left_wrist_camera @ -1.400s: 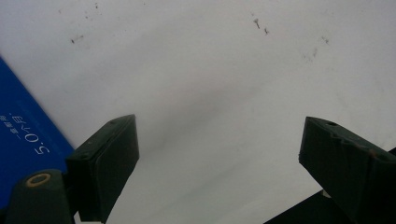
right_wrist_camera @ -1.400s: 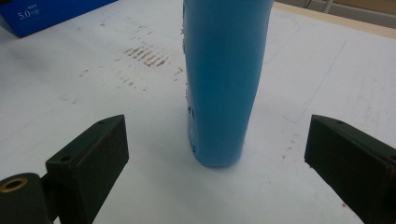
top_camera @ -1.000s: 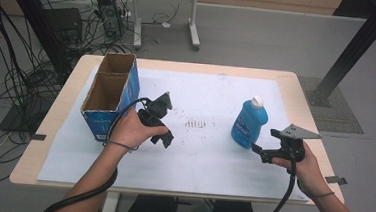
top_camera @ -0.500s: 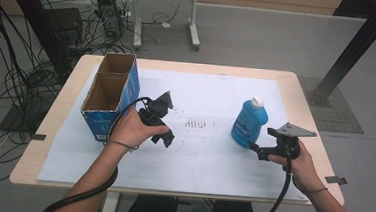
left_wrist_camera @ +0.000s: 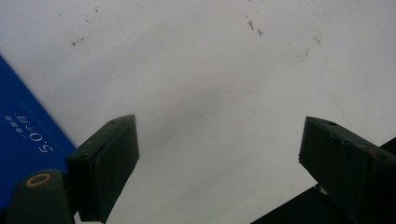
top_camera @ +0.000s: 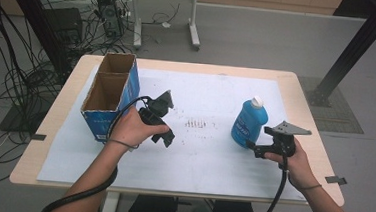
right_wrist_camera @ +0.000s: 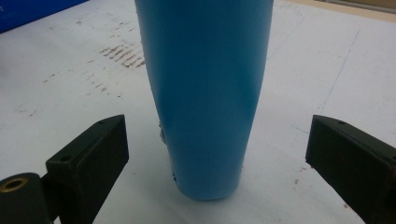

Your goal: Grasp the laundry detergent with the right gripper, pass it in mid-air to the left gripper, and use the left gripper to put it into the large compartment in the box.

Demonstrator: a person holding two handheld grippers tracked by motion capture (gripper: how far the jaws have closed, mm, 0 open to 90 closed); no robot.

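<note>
Approach step in hand: right gripper (right_wrist_camera: 215, 154) jaws spread either side of blue bottle (top_camera: 249, 122), upright at table's right; closing comes next. Left gripper (left_wrist_camera: 219, 154) spread, empty, beside cardboard box (top_camera: 107, 100)

A cardboard box (top_camera: 109, 96) stands on the left part of the counter (top_camera: 297, 88), a bottle (top_camera: 248, 123) upright on the right part, well apart. The left gripper (top_camera: 166, 138) hovers just right of the box; the right gripper (top_camera: 251, 149) sits at the bottle's near side, its jaws flanking the base.
</note>
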